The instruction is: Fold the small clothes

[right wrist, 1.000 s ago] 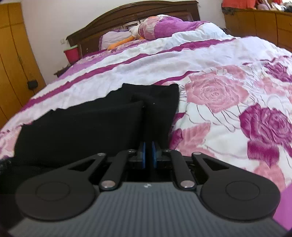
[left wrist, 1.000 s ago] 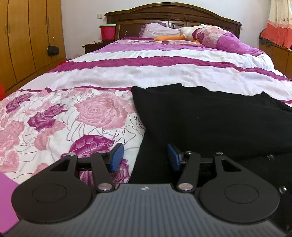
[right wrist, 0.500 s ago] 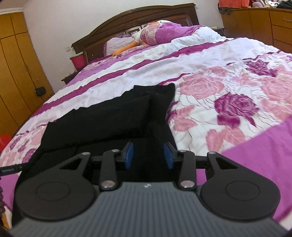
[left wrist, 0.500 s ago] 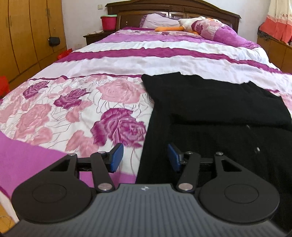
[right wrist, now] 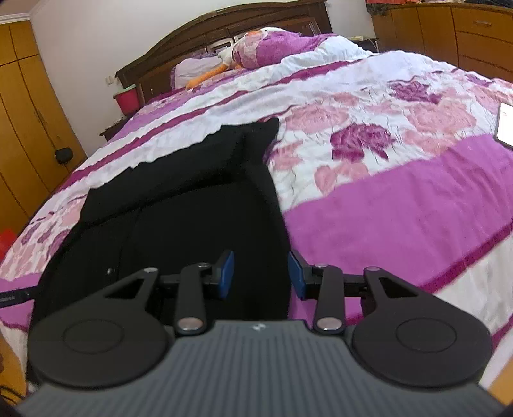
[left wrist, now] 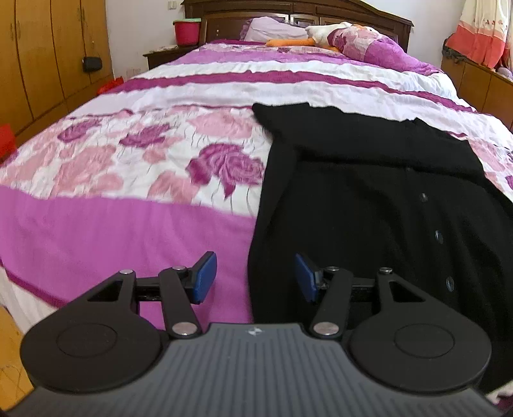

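Observation:
A black buttoned garment (left wrist: 368,192) lies flat on the bed, with its far part folded over itself. In the right wrist view it (right wrist: 192,199) fills the left half. My left gripper (left wrist: 255,277) is open and empty, straddling the garment's left edge near its near end. My right gripper (right wrist: 259,274) is open and empty, straddling the garment's right edge near its near end. Both blue pads (left wrist: 205,277) (right wrist: 296,276) stand well apart.
The bed (left wrist: 128,199) has a pink and purple floral cover. A pillow and stuffed toy (left wrist: 336,35) lie by the headboard. A red bucket (left wrist: 186,31) stands on the nightstand. Wooden wardrobes (left wrist: 38,57) line the left wall. A phone (right wrist: 506,125) lies at the right.
Both grippers have drawn back toward the near end of the bed. My right gripper, shut one second ago, has opened wide. My left gripper has stayed open.

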A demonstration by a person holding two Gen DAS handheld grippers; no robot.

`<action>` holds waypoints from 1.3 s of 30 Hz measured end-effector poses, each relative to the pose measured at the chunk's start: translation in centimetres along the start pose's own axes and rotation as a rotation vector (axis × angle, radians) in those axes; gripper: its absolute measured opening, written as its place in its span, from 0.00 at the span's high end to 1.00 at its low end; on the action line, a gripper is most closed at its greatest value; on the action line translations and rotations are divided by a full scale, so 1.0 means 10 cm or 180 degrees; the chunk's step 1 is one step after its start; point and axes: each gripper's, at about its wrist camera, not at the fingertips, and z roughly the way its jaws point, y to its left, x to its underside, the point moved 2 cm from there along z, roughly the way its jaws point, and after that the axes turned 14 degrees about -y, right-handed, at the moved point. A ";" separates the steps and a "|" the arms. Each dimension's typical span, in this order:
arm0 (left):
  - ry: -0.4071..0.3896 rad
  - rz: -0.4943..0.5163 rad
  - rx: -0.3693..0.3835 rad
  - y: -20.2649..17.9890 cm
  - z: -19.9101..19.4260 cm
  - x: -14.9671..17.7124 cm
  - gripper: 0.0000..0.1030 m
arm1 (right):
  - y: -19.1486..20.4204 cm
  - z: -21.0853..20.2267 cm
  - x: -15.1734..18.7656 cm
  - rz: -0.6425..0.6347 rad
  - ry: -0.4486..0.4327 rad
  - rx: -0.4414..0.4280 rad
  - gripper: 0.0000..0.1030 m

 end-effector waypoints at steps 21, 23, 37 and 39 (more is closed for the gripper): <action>0.0000 0.0135 0.0516 -0.23 -0.19 0.62 0.34 | -0.01 -0.22 0.56 0.0087 0.0220 -0.0248 0.59; -0.0037 0.0103 0.0507 -0.22 -0.18 0.62 0.34 | -0.03 -0.25 0.57 0.0091 0.0222 -0.0289 0.59; -0.0214 0.0048 0.0614 -0.22 -0.02 0.62 0.45 | -0.07 -0.11 0.55 0.0331 0.0220 -0.0707 0.56; -0.0161 0.0044 0.0719 -0.22 -0.06 0.61 0.55 | -0.13 -0.08 0.56 0.0453 0.0212 -0.0775 0.56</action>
